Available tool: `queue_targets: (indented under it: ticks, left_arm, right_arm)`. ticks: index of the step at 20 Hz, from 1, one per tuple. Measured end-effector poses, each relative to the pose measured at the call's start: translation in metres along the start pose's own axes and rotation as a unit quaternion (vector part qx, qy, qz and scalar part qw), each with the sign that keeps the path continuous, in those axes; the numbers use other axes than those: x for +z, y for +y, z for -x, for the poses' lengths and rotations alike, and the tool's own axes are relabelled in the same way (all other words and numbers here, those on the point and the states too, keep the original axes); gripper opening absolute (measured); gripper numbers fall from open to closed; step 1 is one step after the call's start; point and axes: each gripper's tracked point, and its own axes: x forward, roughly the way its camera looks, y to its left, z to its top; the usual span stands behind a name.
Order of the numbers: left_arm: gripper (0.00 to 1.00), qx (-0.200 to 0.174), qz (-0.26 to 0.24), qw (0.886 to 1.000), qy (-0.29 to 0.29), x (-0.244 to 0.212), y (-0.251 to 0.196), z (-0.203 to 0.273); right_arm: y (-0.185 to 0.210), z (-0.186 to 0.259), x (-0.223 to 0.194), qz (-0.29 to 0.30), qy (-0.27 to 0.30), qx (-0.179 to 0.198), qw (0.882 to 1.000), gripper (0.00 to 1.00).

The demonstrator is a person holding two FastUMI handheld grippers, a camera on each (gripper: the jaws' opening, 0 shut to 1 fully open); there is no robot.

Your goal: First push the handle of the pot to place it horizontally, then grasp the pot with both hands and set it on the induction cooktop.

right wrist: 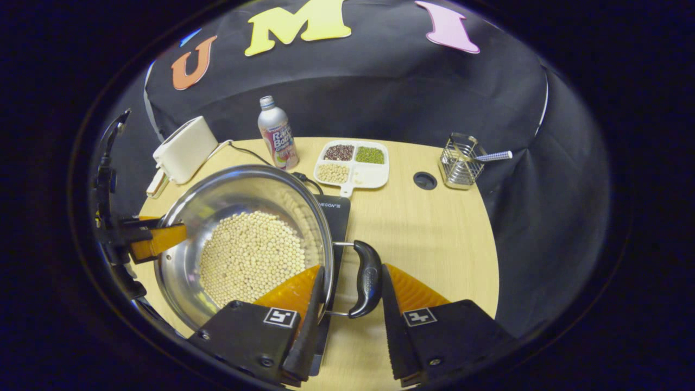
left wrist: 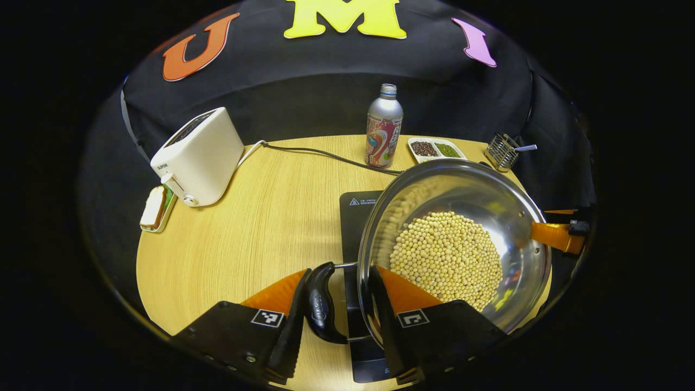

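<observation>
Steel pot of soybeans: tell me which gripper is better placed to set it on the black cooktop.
Neither clearly; it needs both. The left gripper brackets one black handle of the steel pot, the right gripper the other handle, each with one finger inside the rim. The black induction cooktop lies just below.

Steel pot (left wrist: 488,217) of pale beans (left wrist: 446,258) sits over the black induction cooktop (left wrist: 355,217), handles level.

Induction cooktop (left wrist: 355,228) mostly hidden under pot (left wrist: 488,195); toaster (right wrist: 184,147) partly behind pot rim.
</observation>
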Motion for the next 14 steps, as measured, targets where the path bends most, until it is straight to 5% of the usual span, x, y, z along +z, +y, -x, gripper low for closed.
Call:
queue_targets:
  ticks: [14]
  left_arm:
    - [0.61, -0.008, -0.005, 1.000, -0.021, 0.0027, 0.0012, -0.0031]
  right_arm:
    - [-0.0024, -0.0045, -0.0010, 0.012, -0.040, -0.014, 0.999, 0.56]
